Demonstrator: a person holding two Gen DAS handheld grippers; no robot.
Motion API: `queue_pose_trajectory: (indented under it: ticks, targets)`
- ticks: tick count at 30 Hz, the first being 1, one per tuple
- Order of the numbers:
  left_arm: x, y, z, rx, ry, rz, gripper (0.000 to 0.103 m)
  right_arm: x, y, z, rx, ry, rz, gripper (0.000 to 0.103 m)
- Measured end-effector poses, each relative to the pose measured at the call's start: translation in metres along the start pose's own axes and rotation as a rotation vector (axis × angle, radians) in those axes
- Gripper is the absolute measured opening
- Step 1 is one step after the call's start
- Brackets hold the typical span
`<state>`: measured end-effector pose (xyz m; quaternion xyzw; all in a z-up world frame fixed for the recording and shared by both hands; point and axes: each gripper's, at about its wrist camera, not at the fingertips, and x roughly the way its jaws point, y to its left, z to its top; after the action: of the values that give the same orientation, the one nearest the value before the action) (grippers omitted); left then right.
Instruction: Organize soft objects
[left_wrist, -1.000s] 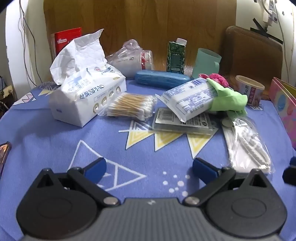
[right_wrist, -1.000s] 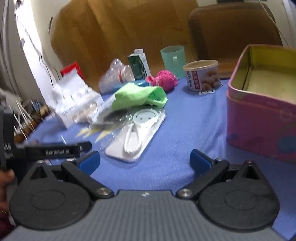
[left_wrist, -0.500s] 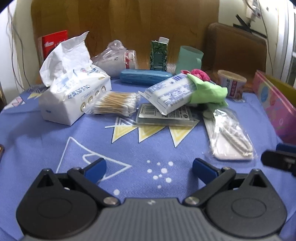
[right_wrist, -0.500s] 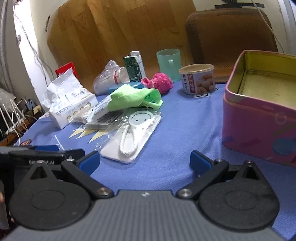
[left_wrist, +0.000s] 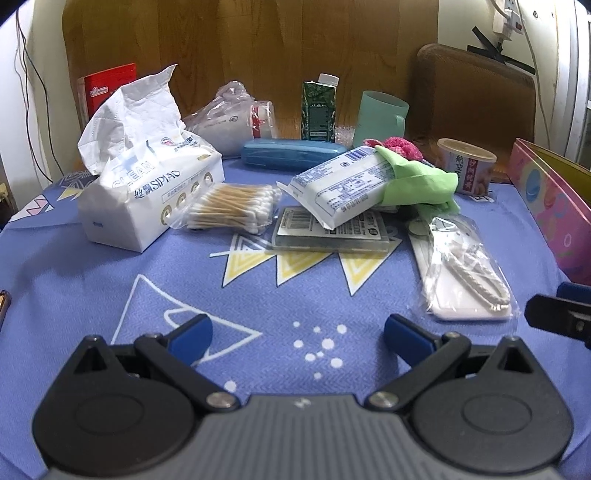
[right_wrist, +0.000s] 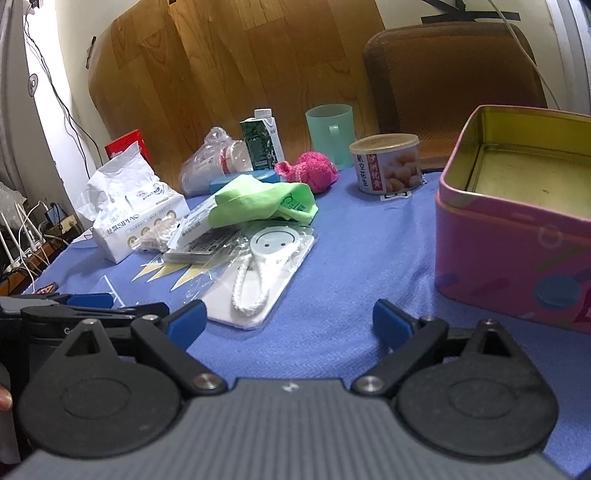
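On blue tablecloth (left_wrist: 258, 295): one green cloth (left_wrist: 417, 184)

Woven matt blue tablecloth (left_wrist: 258, 295) under me, my jaws' matt black plastic with blue rubbery pads, glossy pink metal tin (right_wrist: 517, 236) with dull gold inside, soft green cloth (right_wrist: 258, 199), fuzzy pink knit (right_wrist: 314, 170), crinkly clear plastic bags, quilted paper tissues (left_wrist: 129, 110), wood-grain panel (left_wrist: 258, 44)
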<state>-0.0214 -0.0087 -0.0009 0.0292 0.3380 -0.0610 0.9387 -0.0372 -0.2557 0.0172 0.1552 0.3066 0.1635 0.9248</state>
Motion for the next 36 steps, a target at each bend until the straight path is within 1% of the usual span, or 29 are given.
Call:
queue_pose_trajectory:
  ticks: [1, 4, 9, 11, 12, 18, 22, 25, 30, 34, 36]
  targets:
    - [0.0, 0.001, 0.0, 0.003, 0.001, -0.005, 0.103, 0.0, 0.001, 0.0, -0.004, 0.003, -0.002, 0.09]
    - [-0.001, 0.003, 0.0, 0.006, 0.0, -0.017, 0.103, 0.001, 0.002, 0.0, -0.012, 0.007, -0.007, 0.087]
    - [-0.002, 0.005, 0.002, -0.019, -0.003, -0.033, 0.102, 0.002, 0.004, -0.001, -0.024, 0.007, -0.012, 0.08]
    - [-0.002, 0.003, 0.004, -0.018, -0.002, -0.035, 0.1, 0.002, 0.005, -0.001, -0.032, 0.008, -0.015, 0.079]
    - [-0.003, 0.002, 0.006, -0.017, -0.006, -0.04, 0.097, 0.002, 0.006, -0.001, -0.035, 0.006, -0.018, 0.078]
    - [-0.005, -0.002, 0.013, -0.012, -0.055, -0.063, 0.096, 0.002, 0.008, -0.001, -0.045, 0.009, -0.016, 0.073]
    - [0.004, 0.002, 0.011, -0.035, -0.016, -0.096, 0.096, 0.001, 0.011, 0.003, -0.066, -0.001, -0.014, 0.073]
    - [0.003, 0.01, 0.01, -0.077, -0.027, -0.133, 0.097, 0.003, 0.015, 0.009, -0.092, -0.001, -0.003, 0.073]
    - [0.001, 0.018, 0.009, -0.125, -0.04, -0.173, 0.097, 0.016, 0.023, 0.012, -0.136, 0.036, 0.011, 0.073]
    - [0.001, 0.019, 0.01, -0.13, -0.039, -0.183, 0.097, 0.031, 0.031, 0.011, -0.188, 0.092, -0.003, 0.073]
    - [0.001, 0.018, 0.01, -0.125, -0.038, -0.183, 0.097, 0.034, 0.034, 0.01, -0.214, 0.097, -0.005, 0.071]
